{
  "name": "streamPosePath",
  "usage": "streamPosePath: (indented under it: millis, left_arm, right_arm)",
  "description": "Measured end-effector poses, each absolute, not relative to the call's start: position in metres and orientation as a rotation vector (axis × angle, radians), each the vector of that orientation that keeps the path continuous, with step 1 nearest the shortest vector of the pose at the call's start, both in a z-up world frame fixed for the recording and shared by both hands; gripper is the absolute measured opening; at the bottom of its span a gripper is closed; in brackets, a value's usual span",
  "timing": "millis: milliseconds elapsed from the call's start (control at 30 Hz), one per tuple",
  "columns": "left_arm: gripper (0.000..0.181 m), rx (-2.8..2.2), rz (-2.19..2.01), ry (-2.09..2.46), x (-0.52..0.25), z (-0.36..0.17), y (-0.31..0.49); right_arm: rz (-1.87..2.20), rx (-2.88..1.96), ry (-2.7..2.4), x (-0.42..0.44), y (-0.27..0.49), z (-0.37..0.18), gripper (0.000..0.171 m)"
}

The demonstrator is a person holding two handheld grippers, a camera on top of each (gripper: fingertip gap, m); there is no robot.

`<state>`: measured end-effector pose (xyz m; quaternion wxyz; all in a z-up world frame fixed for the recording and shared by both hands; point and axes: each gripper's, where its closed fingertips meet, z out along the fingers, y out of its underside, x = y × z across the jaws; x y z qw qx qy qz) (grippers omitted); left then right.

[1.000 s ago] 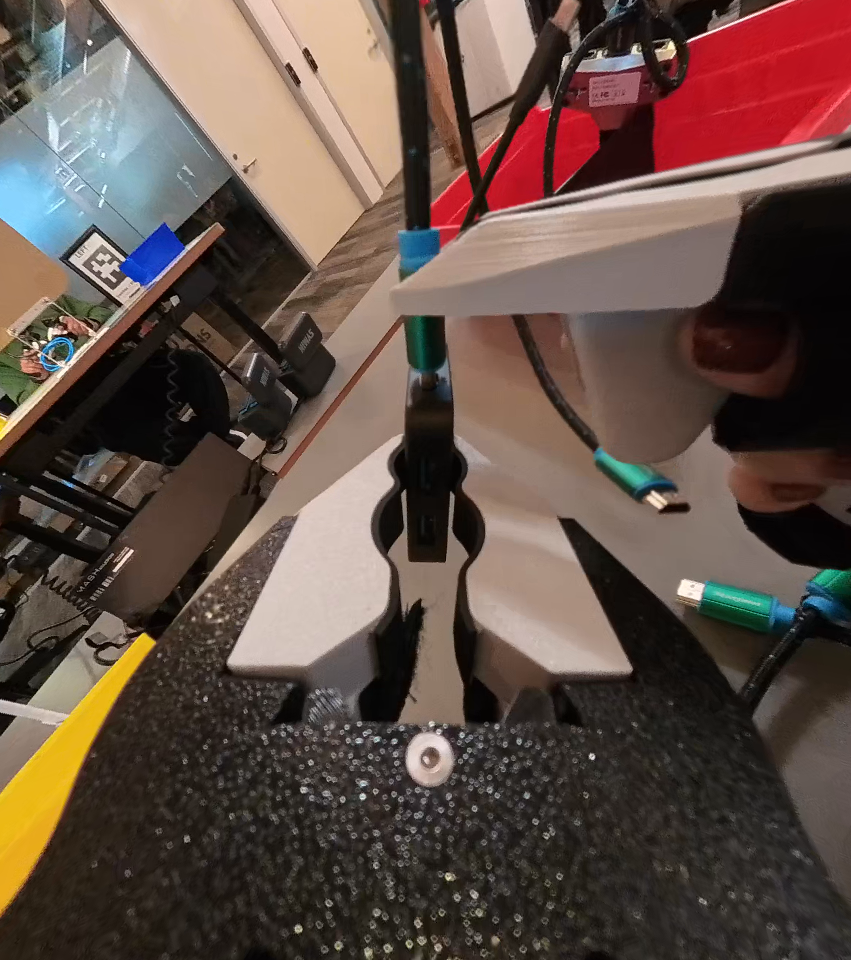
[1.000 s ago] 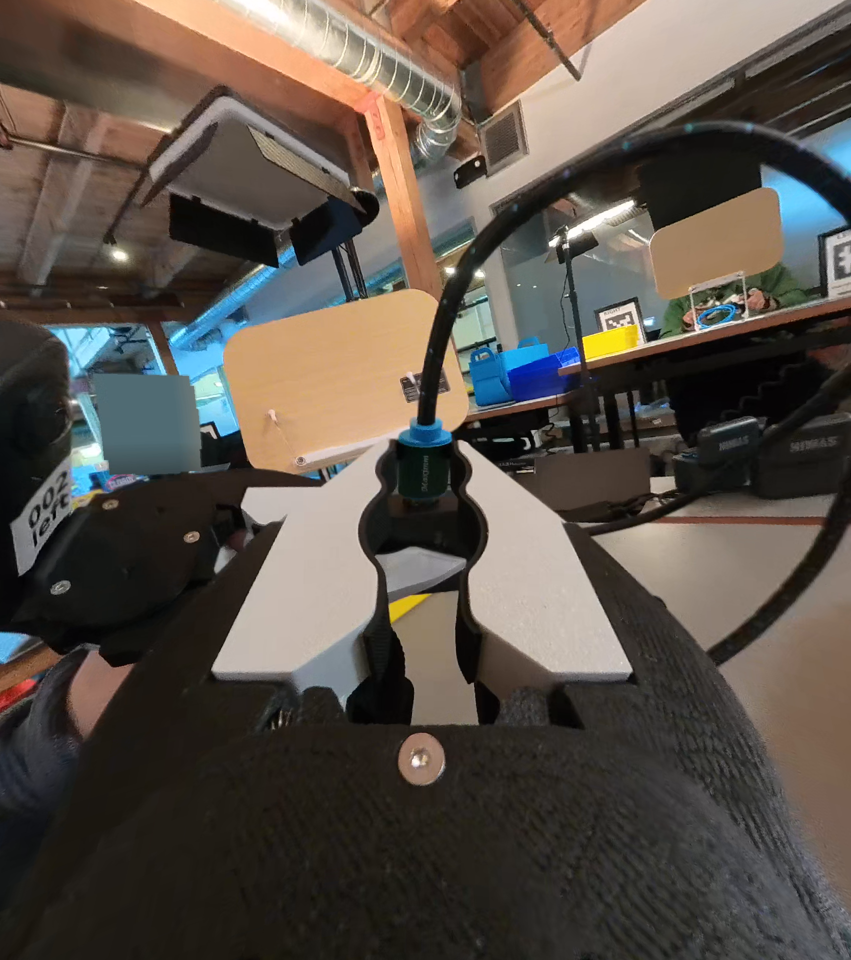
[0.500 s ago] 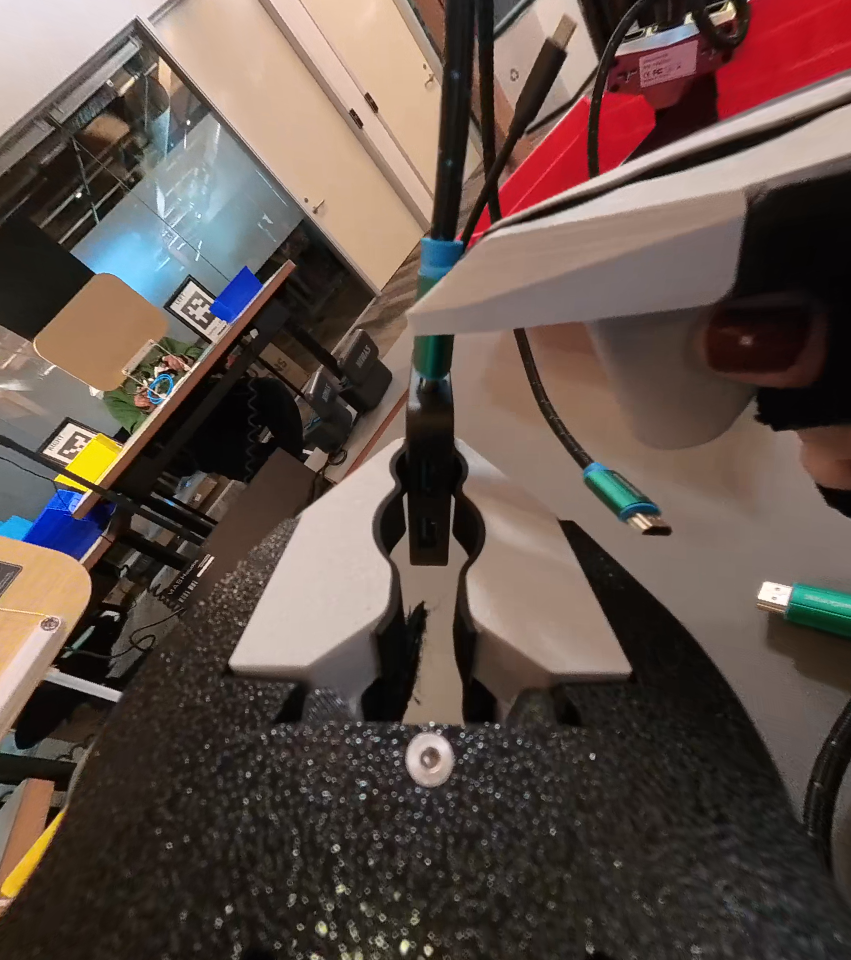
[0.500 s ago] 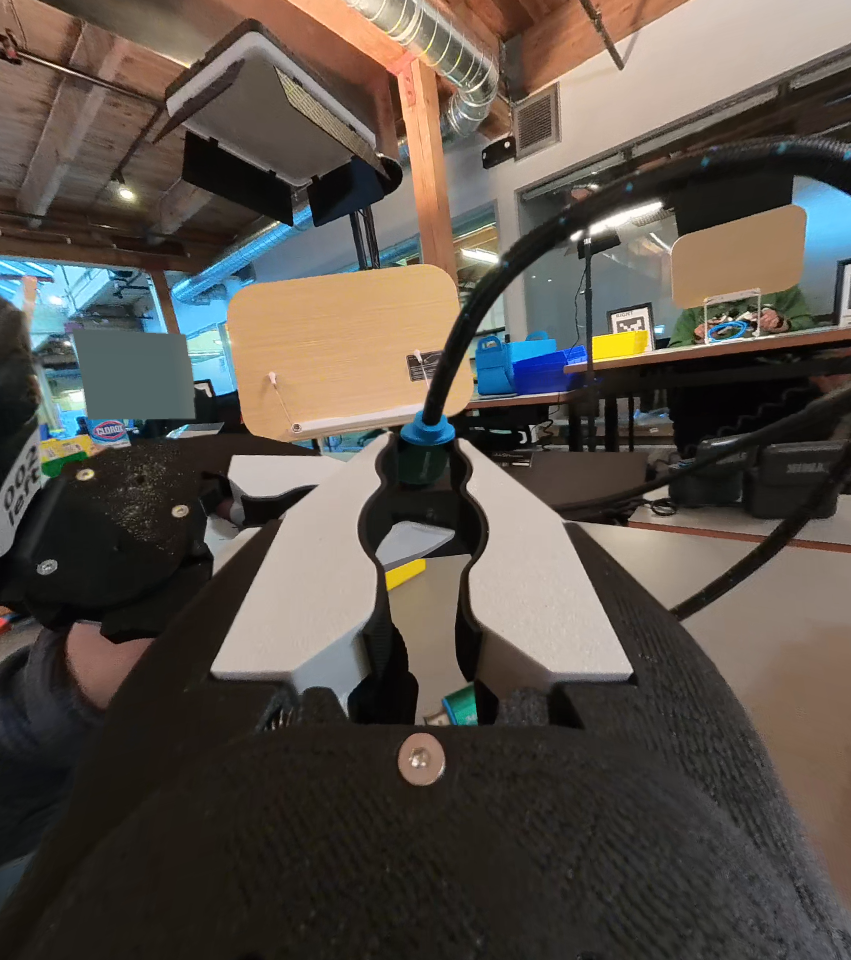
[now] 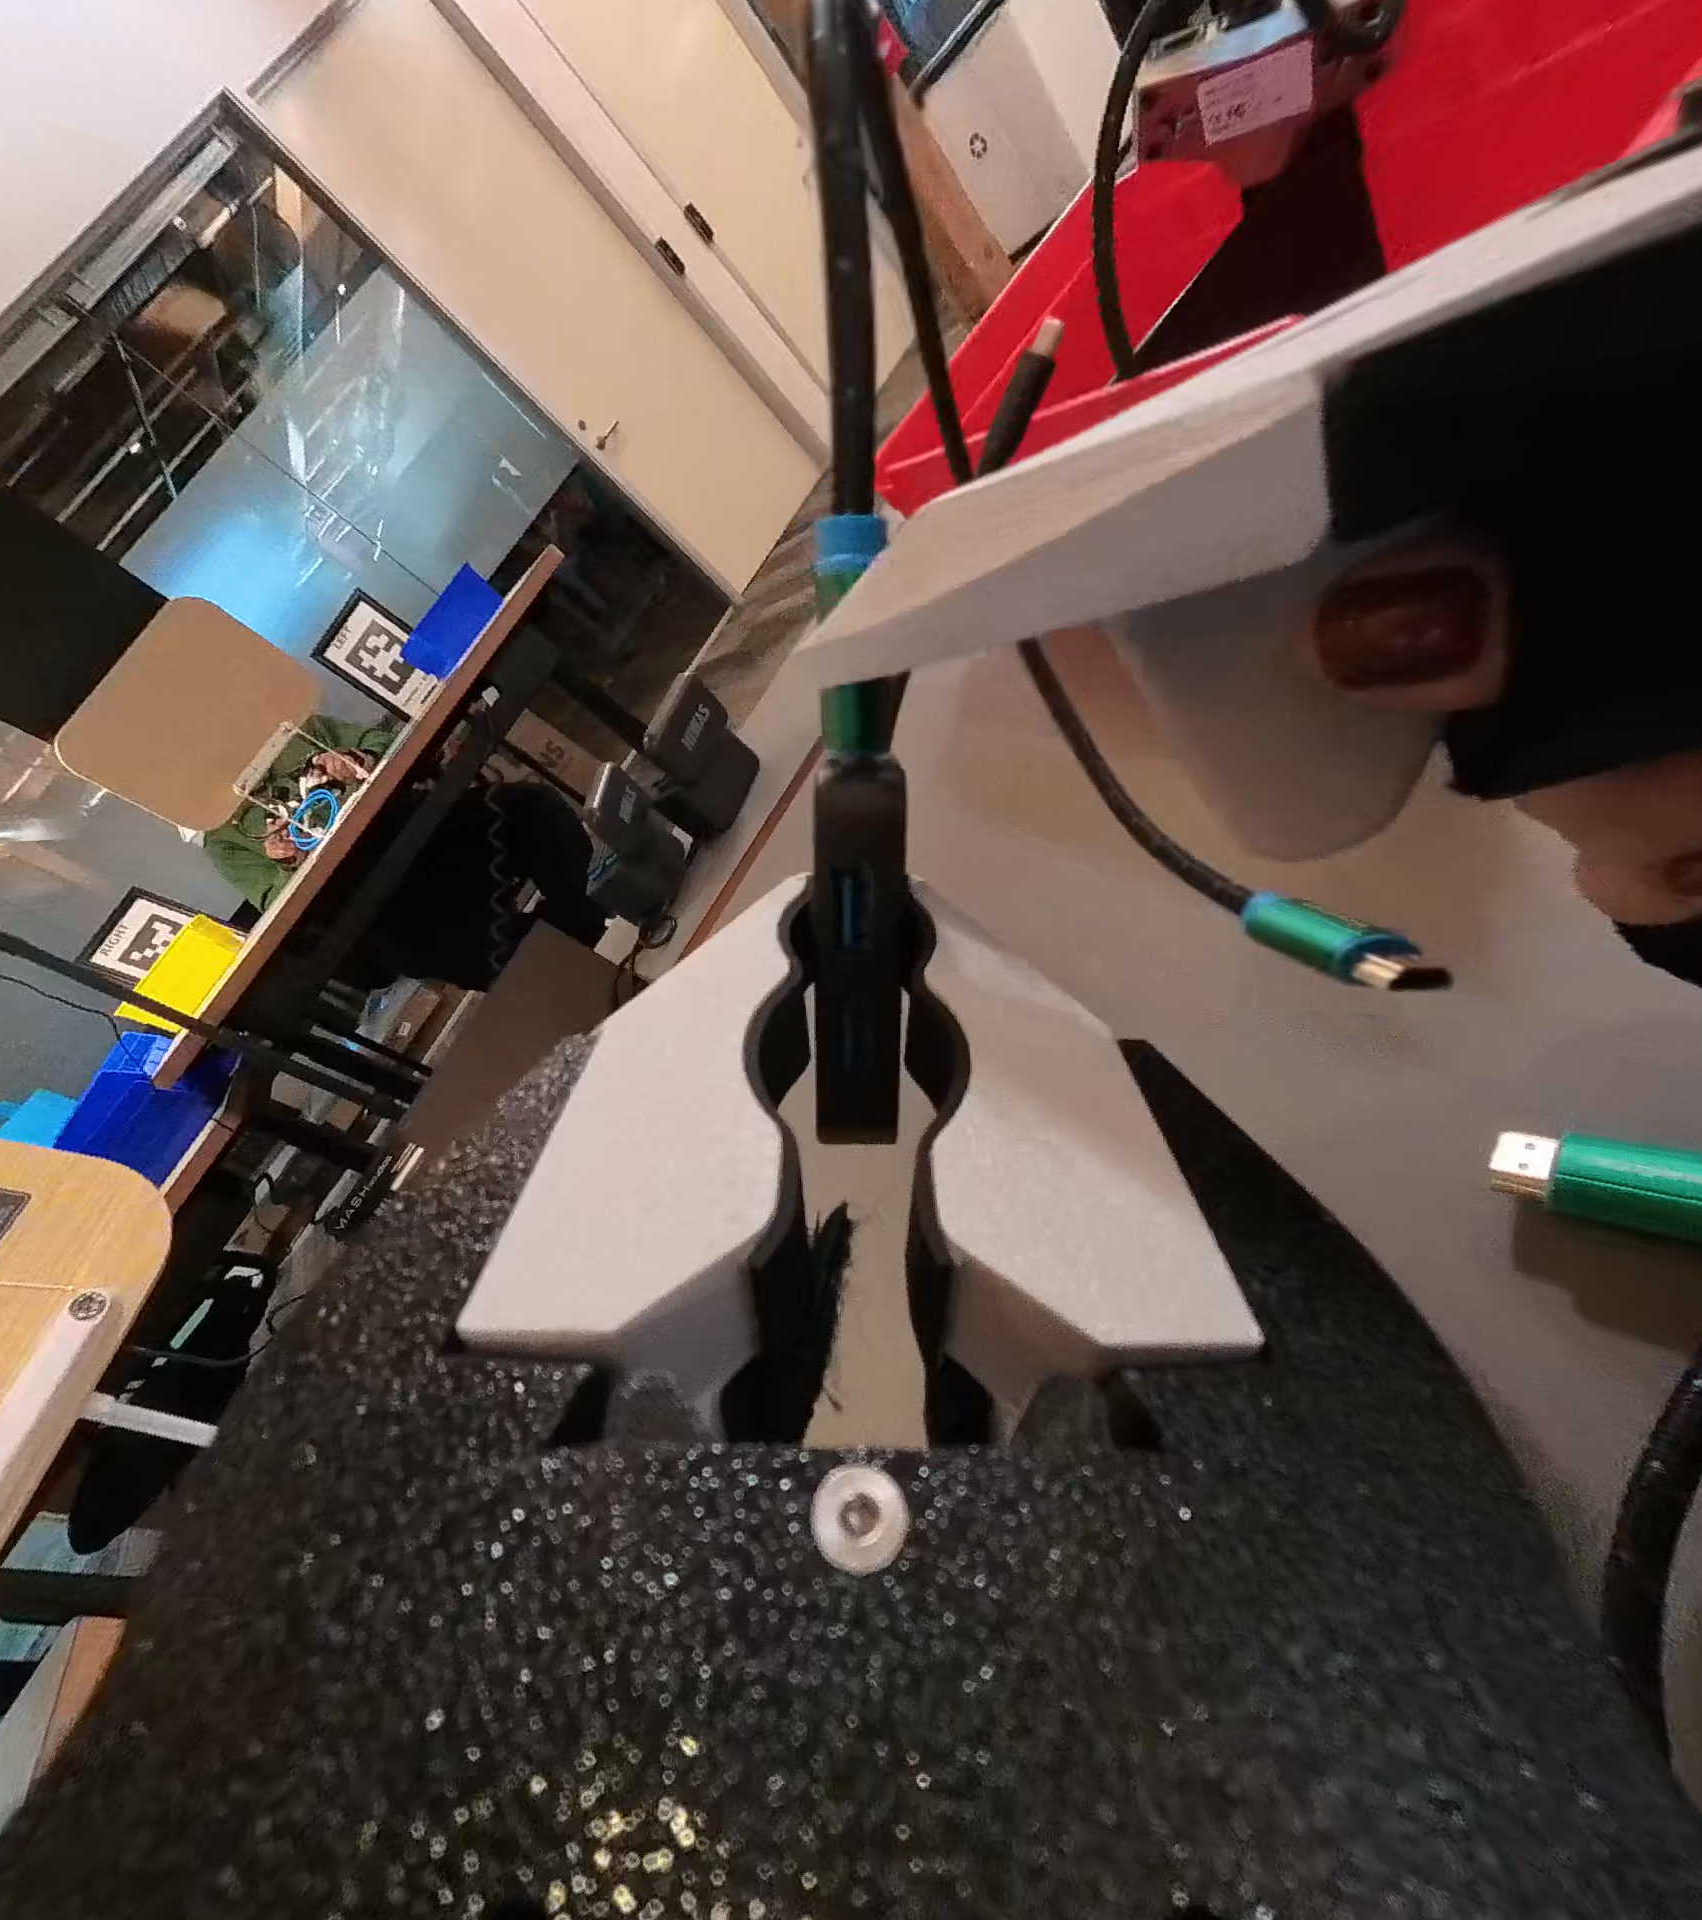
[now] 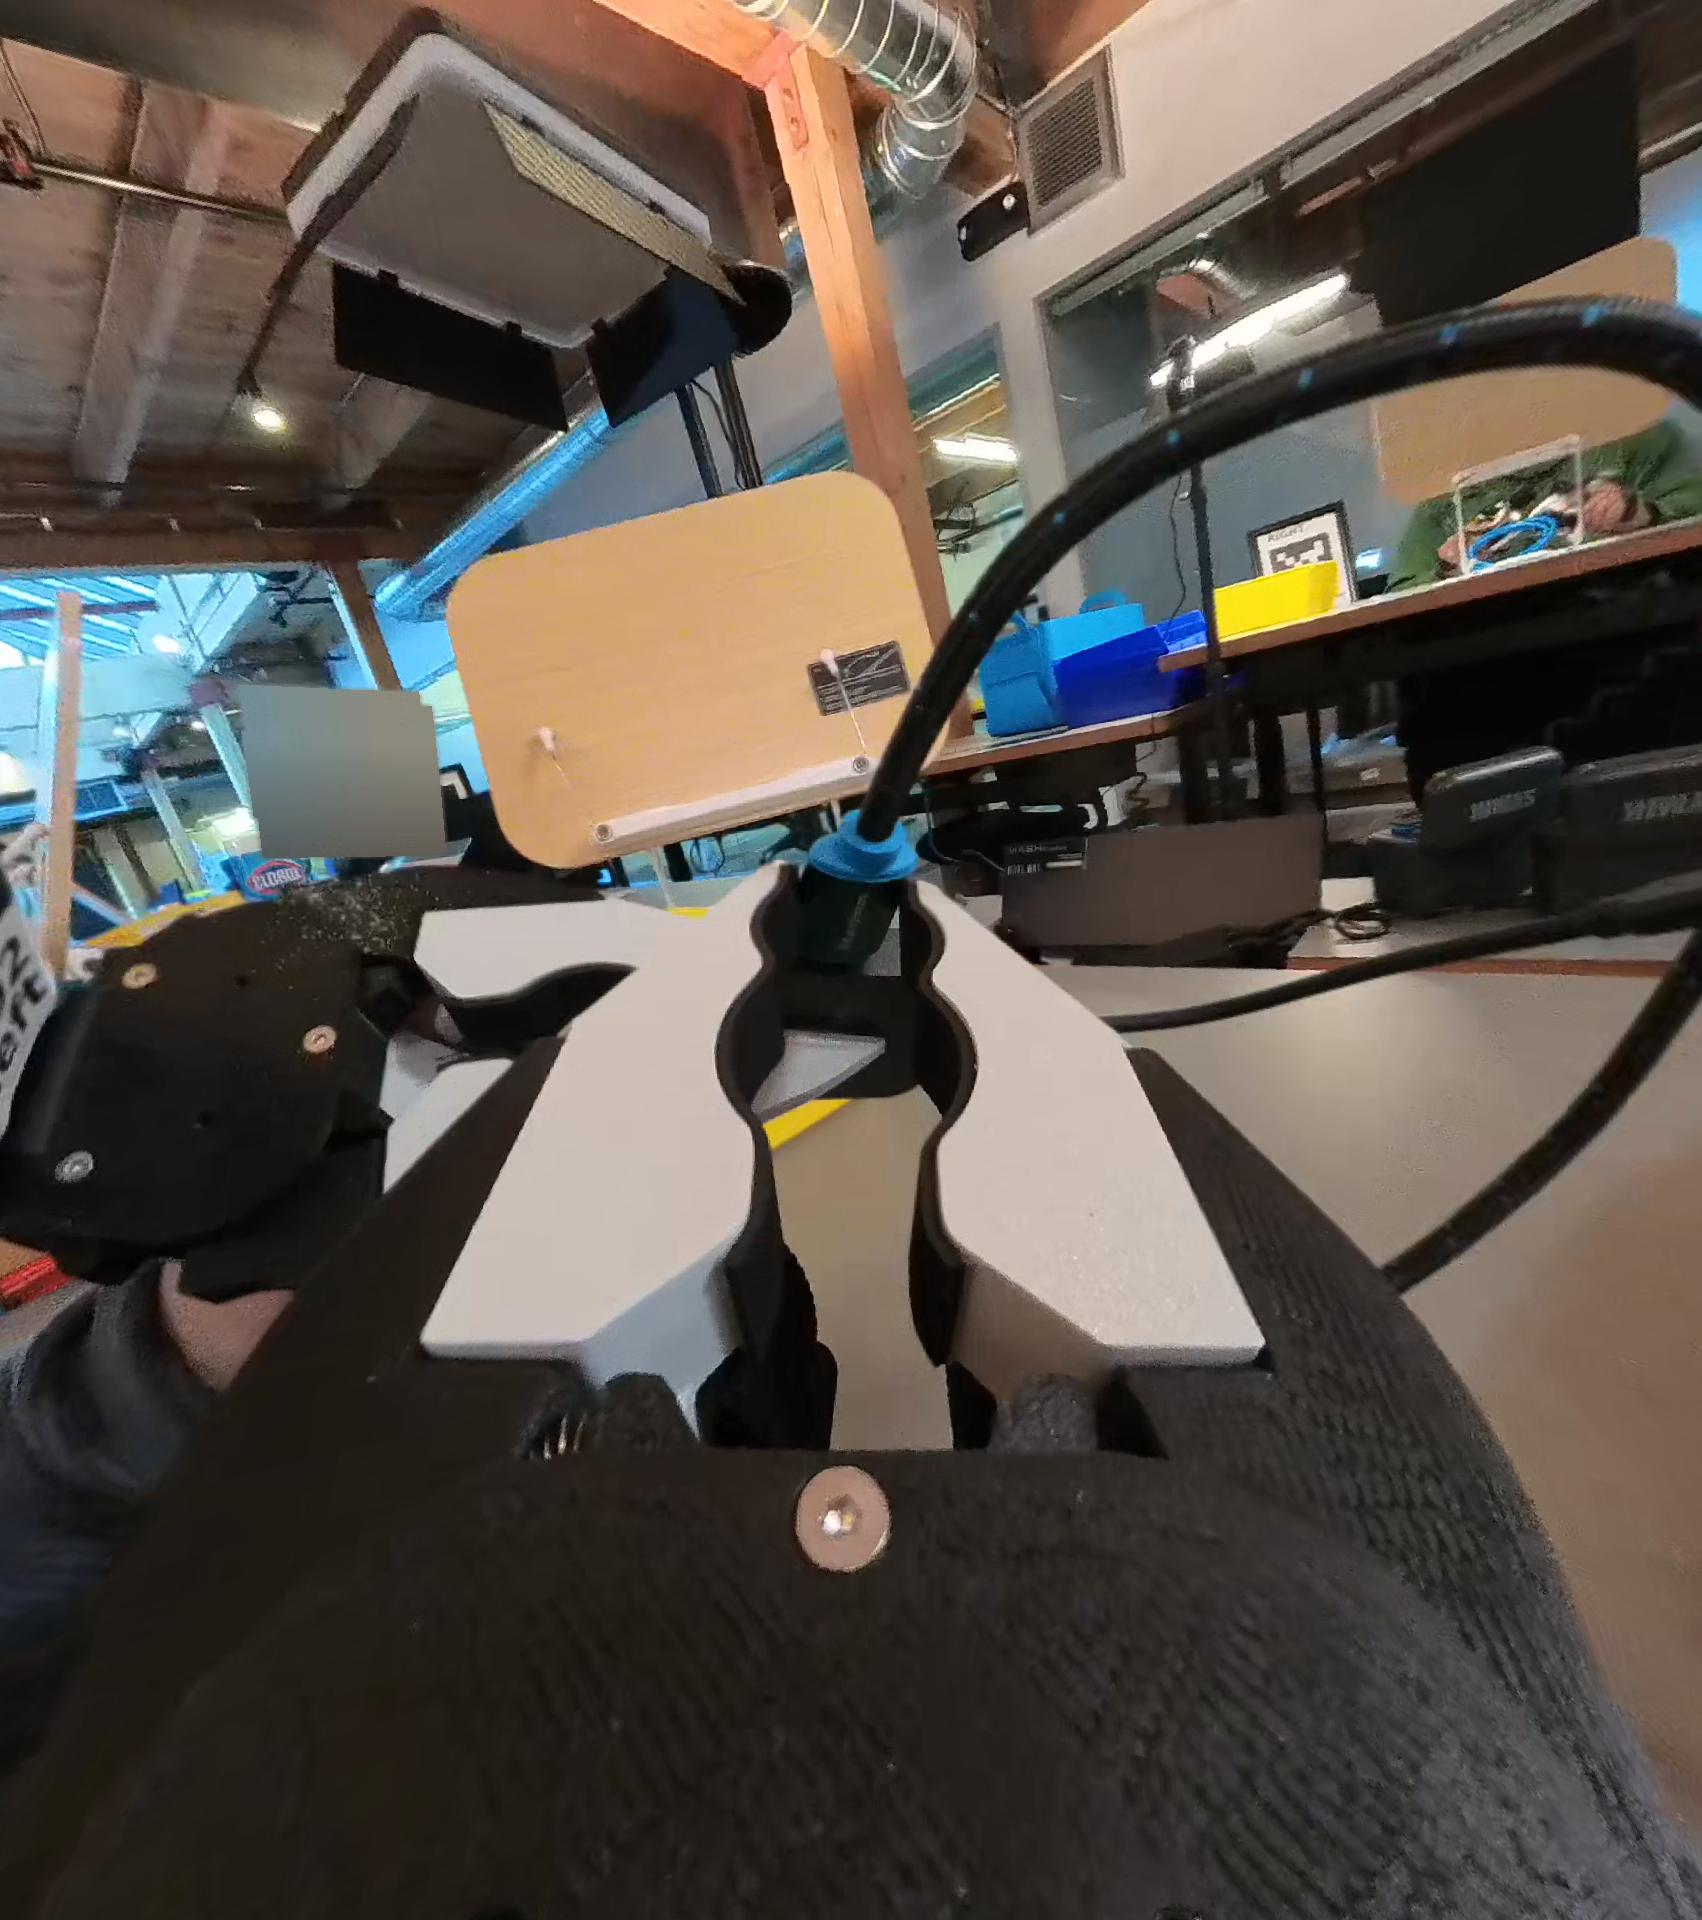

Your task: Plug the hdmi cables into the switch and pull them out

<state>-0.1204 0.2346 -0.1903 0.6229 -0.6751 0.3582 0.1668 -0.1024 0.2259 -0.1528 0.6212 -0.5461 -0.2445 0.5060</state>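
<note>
A grey table (image 5: 1086,935) is seen below both tools. The black switch (image 5: 857,997) is clamped edge-on by the left gripper (image 5: 857,940). A green plug (image 6: 842,914), seated in the switch's top, is pinched by the right gripper (image 6: 847,904). Two loose plugs (image 5: 1647,1184) are seen alongside.

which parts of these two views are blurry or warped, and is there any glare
Left wrist view: the switch between the jaws is fairly sharp, the hanging green plug is smeared, and walls bow from the wide lens. Right wrist view: the green plug is soft, ceiling lights flare, windows wash out.
</note>
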Motion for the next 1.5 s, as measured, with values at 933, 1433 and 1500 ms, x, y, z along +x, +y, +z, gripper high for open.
streamPosePath:
  millis: [933, 1433, 1500]
  left_arm:
    - [0.011, -1.206, -0.492, 0.693, -0.112, -0.147, 0.201]
    - [0.011, -1.459, 0.180, 1.018, -0.119, -0.209, 0.232]
    - [0.011, -1.467, 0.195, 1.035, -0.119, -0.212, 0.233]
  right_arm:
    - [1.076, -0.913, -0.813, -0.076, 0.192, -0.136, 0.027]
    - [0.395, -0.974, -1.248, -0.088, 0.224, -0.195, 0.033]
    - [0.369, -0.975, -1.277, -0.092, 0.228, -0.199, 0.033]
